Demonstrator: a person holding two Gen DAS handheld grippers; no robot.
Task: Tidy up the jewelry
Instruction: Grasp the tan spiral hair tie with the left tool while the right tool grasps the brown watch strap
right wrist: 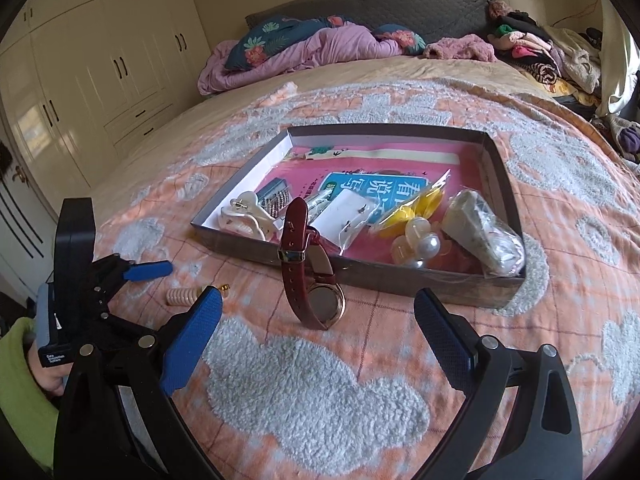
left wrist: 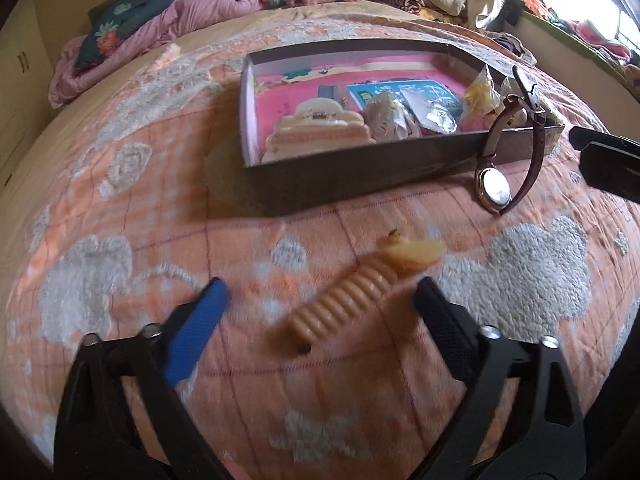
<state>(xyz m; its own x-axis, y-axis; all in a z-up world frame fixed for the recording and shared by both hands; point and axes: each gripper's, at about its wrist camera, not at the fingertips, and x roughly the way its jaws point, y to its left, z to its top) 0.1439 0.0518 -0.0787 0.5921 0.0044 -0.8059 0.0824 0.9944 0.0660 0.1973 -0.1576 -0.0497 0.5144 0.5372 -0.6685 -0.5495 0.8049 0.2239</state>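
- My left gripper (left wrist: 322, 300) points steeply down at the ribbed beige coil hair tie with a small amber clip at its end (left wrist: 344, 300). It lies between my spread fingers, apart from both pads, so I hold nothing.
- It lies on the peach-and-grey fleece blanket (left wrist: 120, 216), just in front of the shallow dark cardboard tray (left wrist: 360, 166); I judge it is meant to go in with the other pieces.
- My right gripper (right wrist: 318, 326) is released too, facing the maroon leather-strap wristwatch with gold case (right wrist: 316, 276).
- The watch stands on edge just beside the tray's near wall, its buckled loop propping it upright.
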